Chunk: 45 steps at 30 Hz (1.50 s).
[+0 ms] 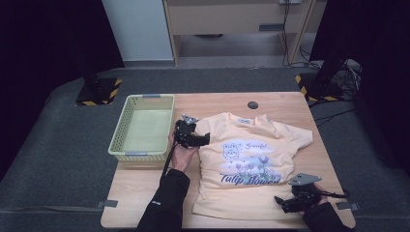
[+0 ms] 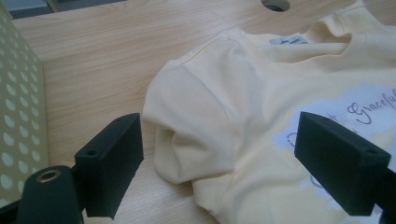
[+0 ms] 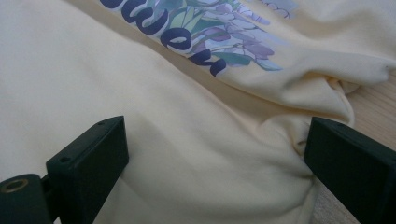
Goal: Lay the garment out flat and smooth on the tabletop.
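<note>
Yellow T-shirt [image 1: 246, 162], flat on table [image 1: 145, 186]: left gripper [image 1: 203, 140] and right gripper [image 1: 280, 200] jaws spread, best pinching sleeve [image 2: 187, 126] and hem squarely.

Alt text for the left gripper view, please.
The left gripper holds its two black fingers open around the folded sleeve of a pale yellow T-shirt lying on a wooden table. A perforated yellow-green basket stands at the left edge.

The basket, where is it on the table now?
In the high view the basket stands at the table's far left corner, beside the left gripper and apart from the T-shirt to its right.
</note>
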Each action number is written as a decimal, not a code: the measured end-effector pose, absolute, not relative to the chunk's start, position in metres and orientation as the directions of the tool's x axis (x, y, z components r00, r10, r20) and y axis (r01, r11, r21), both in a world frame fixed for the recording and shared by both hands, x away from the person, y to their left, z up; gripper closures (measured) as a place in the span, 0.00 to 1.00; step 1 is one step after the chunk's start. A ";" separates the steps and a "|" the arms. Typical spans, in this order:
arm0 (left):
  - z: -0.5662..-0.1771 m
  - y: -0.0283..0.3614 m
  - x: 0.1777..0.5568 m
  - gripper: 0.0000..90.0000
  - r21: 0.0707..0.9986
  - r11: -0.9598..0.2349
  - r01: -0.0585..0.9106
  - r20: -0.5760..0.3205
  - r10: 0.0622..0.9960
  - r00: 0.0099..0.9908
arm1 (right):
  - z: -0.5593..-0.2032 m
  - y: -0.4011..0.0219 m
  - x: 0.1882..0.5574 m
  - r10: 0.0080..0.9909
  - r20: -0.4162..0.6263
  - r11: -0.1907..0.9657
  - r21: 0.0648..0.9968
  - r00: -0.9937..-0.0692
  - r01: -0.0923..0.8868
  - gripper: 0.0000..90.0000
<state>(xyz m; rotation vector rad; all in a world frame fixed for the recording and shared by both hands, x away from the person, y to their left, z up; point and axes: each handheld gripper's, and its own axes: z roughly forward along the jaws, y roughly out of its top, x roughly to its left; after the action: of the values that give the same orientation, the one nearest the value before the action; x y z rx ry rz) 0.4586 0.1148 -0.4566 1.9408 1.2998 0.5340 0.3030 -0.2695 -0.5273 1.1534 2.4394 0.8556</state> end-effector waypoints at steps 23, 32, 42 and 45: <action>-0.511 0.123 0.501 0.37 0.692 -0.125 0.710 -0.136 0.945 0.299 | -0.528 -0.269 0.302 0.764 -0.022 0.513 0.626 -0.644 0.587 0.03; -0.519 0.123 0.504 0.76 0.692 -0.107 0.714 -0.187 0.929 0.321 | -0.528 -0.269 0.303 0.759 -0.020 0.519 0.624 -0.651 0.585 0.03; -0.511 0.122 0.502 0.96 0.716 -0.104 0.690 -0.198 0.918 0.344 | -0.528 -0.269 0.303 0.754 -0.019 0.523 0.622 -0.656 0.583 0.03; -0.495 0.117 0.498 0.96 0.743 -0.118 0.659 -0.185 0.910 0.372 | -0.528 -0.269 0.303 0.754 -0.019 0.523 0.622 -0.656 0.583 0.02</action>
<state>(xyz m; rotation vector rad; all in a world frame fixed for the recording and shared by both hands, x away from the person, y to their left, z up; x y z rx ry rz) 0.4979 0.1172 -0.4952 1.8554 1.3638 0.4080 0.3029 -0.2688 -0.5279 1.1197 2.4801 0.8527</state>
